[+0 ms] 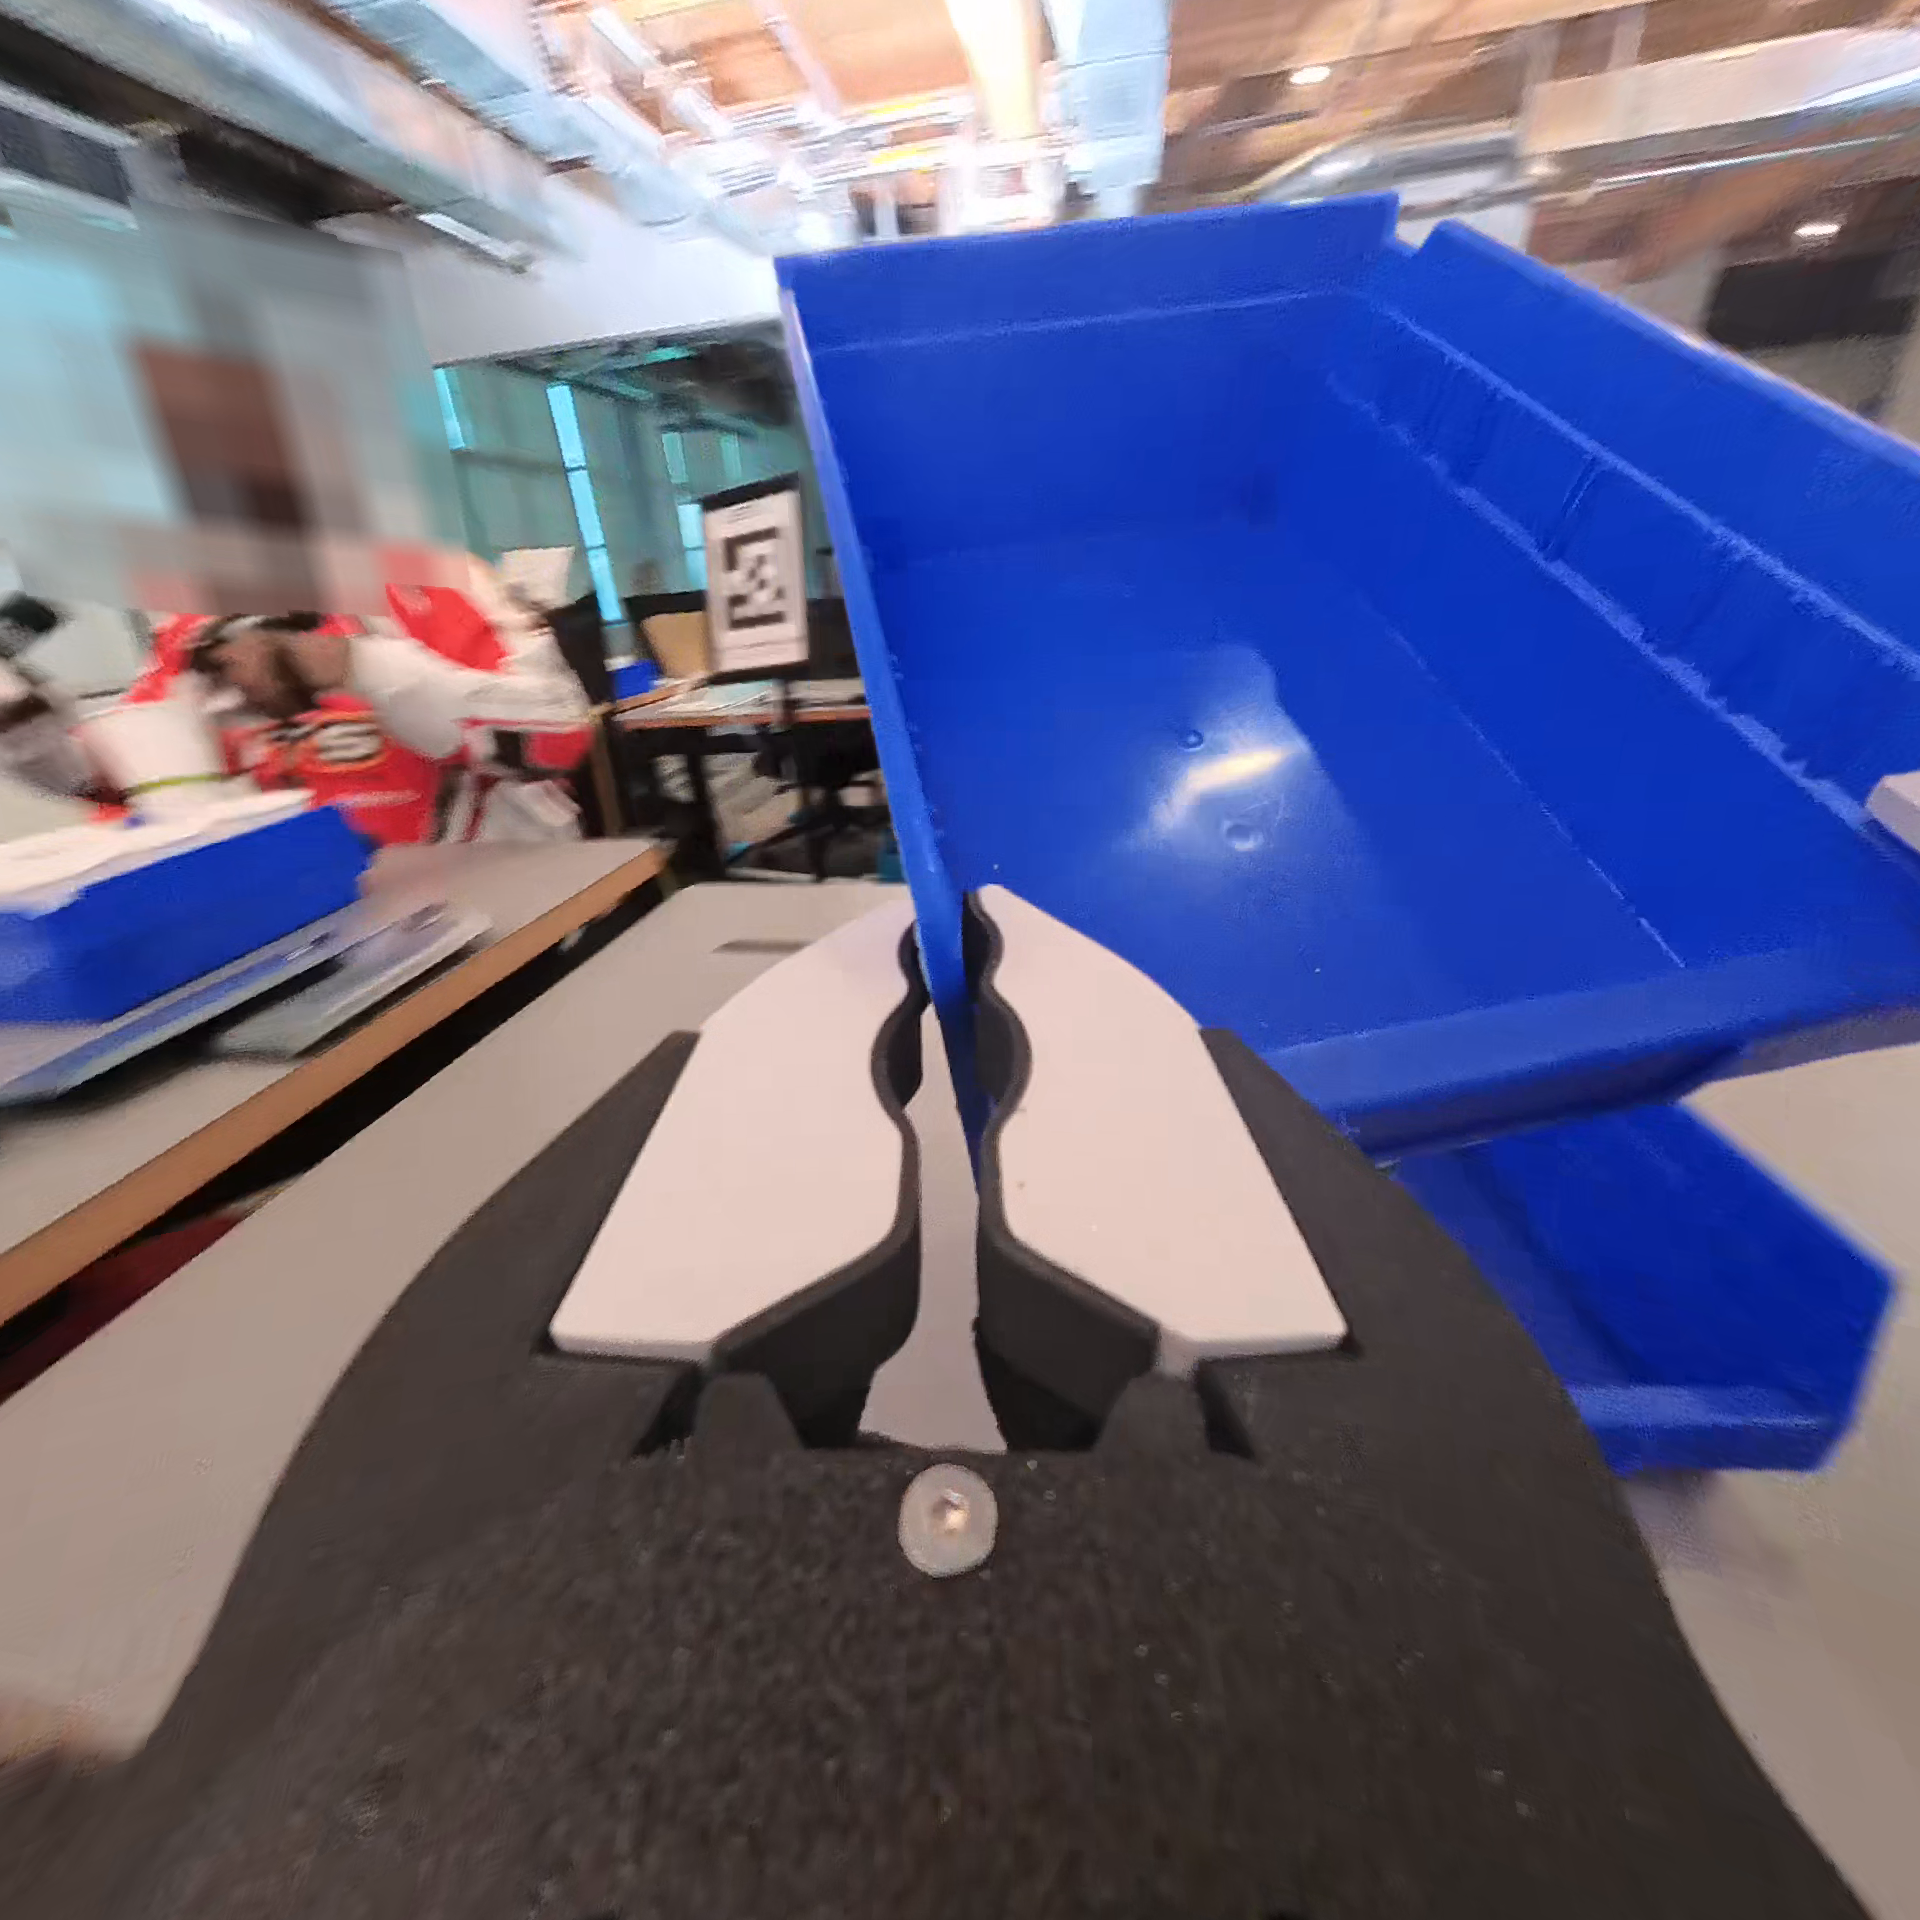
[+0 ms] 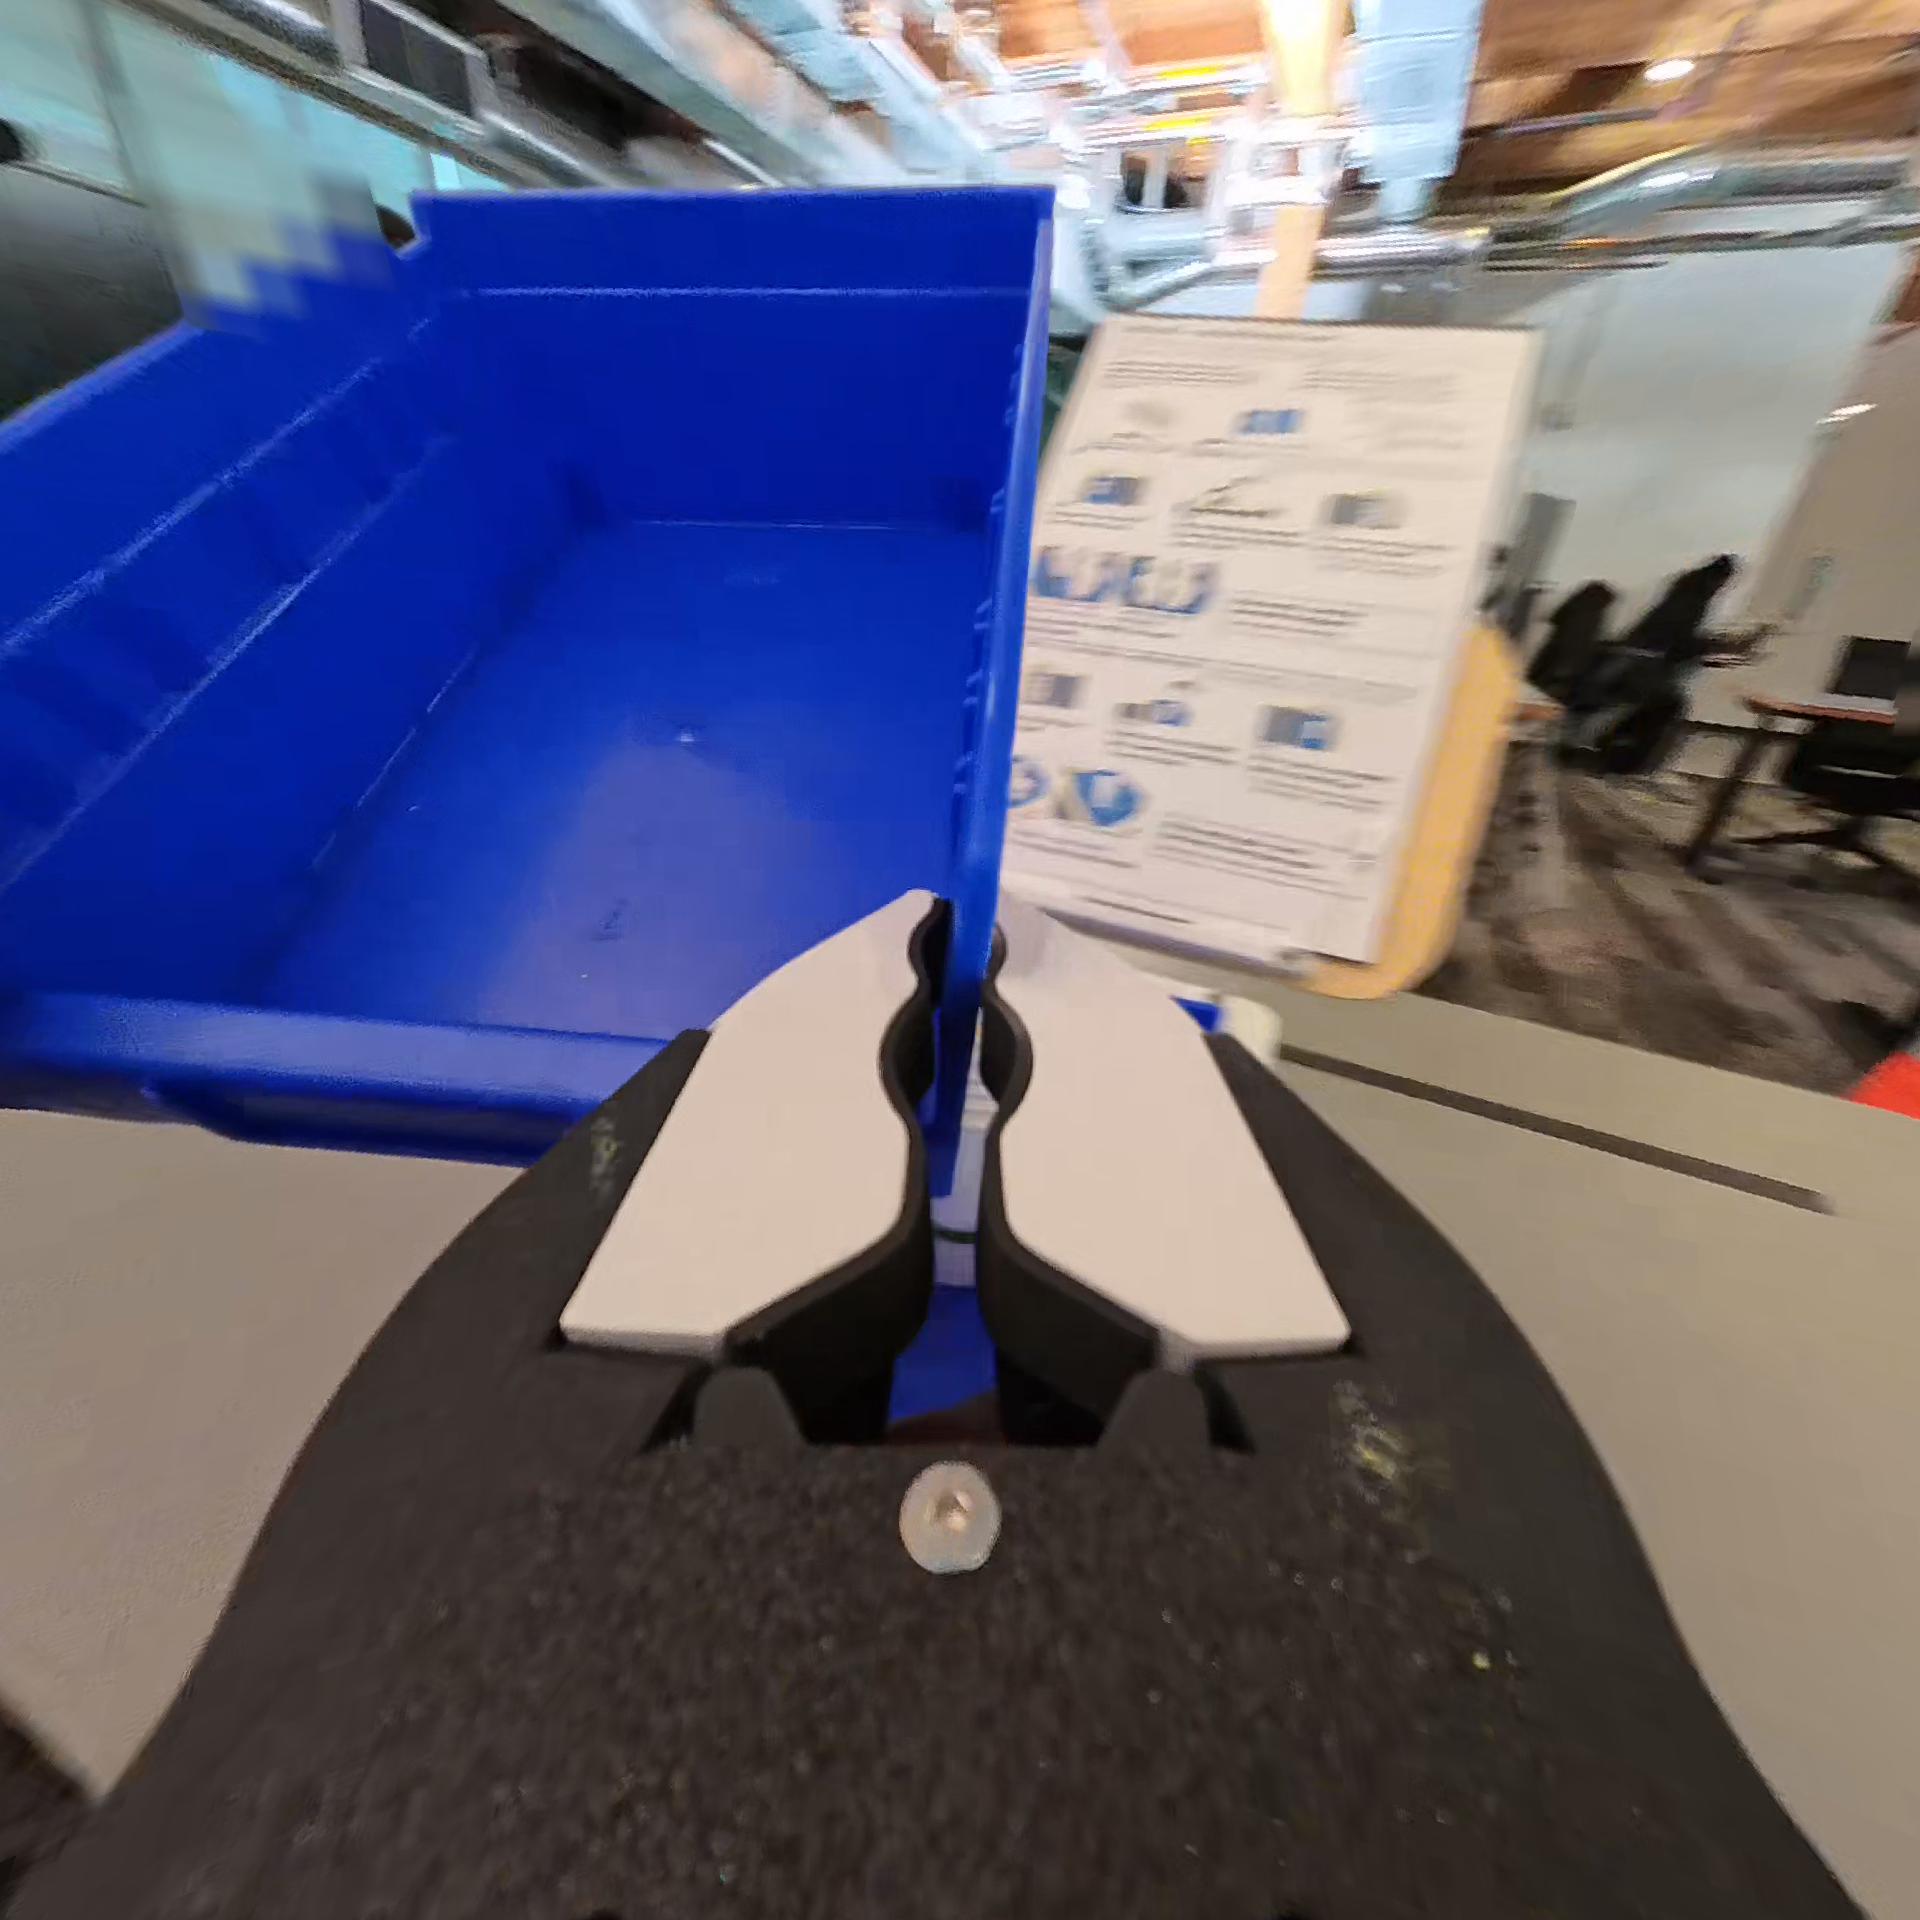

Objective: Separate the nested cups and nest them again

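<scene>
Blue plastic is filling both wrist views: a blue bin (image 1: 1299, 675) is being held up off the grey tabletop (image 1: 208, 1455) and tilted, its open, empty inside facing the cameras. The left hand-held gripper (image 1: 948, 935) is pinching the bin's left side wall, its grey fingers (image 1: 779, 1143) drawn narrow with only the thin blue wall between them. The right hand-held gripper (image 2: 961, 935) is doing the same on the opposite side wall of the same bin (image 2: 520, 675), its fingers (image 2: 779, 1164) also closed down onto the plastic.

In the left wrist view a second blue bin (image 1: 1662, 1299) is sitting on the tabletop beneath the lifted one, partly hidden by it. On a neighbouring tabletop to the far left, white cups (image 1: 156, 748) are standing on a low blue box (image 1: 177, 914) (blur makes it impossible to tell whether they are nested). A person in red and white clothing (image 1: 395, 727) is behind them, and a white sheet with a black square marker (image 1: 755, 582) is standing farther back.

In the right wrist view a white instruction board (image 2: 1247, 623) is leaning upright past the bin's right wall, with dark chairs (image 2: 1642, 665) farther off.
</scene>
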`<state>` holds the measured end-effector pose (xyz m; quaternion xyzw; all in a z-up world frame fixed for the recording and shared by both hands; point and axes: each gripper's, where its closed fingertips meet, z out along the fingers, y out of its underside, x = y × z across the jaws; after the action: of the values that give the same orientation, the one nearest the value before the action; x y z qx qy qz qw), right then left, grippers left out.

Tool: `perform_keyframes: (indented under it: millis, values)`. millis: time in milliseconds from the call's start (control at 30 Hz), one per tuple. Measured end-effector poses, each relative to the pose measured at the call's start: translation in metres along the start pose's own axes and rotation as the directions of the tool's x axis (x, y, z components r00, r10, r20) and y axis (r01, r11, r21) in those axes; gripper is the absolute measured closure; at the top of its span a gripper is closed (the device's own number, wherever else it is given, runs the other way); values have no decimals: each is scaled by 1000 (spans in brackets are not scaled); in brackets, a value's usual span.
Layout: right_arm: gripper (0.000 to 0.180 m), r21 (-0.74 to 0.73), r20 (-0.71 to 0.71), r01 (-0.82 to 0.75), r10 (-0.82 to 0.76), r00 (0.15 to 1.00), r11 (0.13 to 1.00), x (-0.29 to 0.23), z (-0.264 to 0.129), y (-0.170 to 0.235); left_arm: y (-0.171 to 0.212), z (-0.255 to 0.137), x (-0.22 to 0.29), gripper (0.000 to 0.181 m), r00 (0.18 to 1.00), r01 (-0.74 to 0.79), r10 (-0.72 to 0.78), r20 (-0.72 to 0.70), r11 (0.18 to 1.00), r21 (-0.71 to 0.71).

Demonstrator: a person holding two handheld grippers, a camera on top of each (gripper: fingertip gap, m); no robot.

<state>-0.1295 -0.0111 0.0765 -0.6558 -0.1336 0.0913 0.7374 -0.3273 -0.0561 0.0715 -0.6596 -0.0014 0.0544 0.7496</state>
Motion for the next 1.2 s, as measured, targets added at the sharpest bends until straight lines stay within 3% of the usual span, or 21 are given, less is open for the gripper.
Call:
perform_keyframes:
  millis: [233, 367, 533, 767, 1033, 1067, 1100, 1133, 1200]
  values:
    - [176, -149, -357, 19, -71, 932, 989, 192, -64, 16, -3, 62, 205, 176, 920, 41, -64, -386, 997, -68]
    - [176, -292, -471, -54, -95, 877, 955, 277, -109, 63, 33, 65, 315, 177, 859, -9, -81, -506, 985, -173]
    - [176, -392, -494, -118, -100, 864, 912, 342, -142, 119, 87, 54, 400, 176, 801, -45, -137, -583, 957, -286]
    - [176, -439, -401, -199, 7, 916, 876, 384, -143, 185, 137, 41, 445, 173, 789, -179, -46, -613, 937, -300]
    - [177, -456, -403, -276, 80, 912, 846, 402, -149, 230, 176, 18, 466, 165, 743, -226, -88, -664, 900, -372]
    - [177, -441, -409, -299, 107, 906, 846, 402, -149, 232, 177, 15, 466, 162, 736, -232, -85, -672, 901, -367]
    - [177, -433, -416, -306, 113, 902, 848, 403, -150, 232, 178, 12, 463, 146, 730, -246, -77, -680, 898, -366]
    - [171, -425, -437, -307, 103, 893, 852, 405, -152, 230, 179, 8, 457, 133, 726, -266, -65, -685, 891, -367]
    - [146, -439, -484, -276, 33, 875, 855, 410, -164, 222, 177, -3, 434, 129, 712, -298, -46, -700, 884, -361]
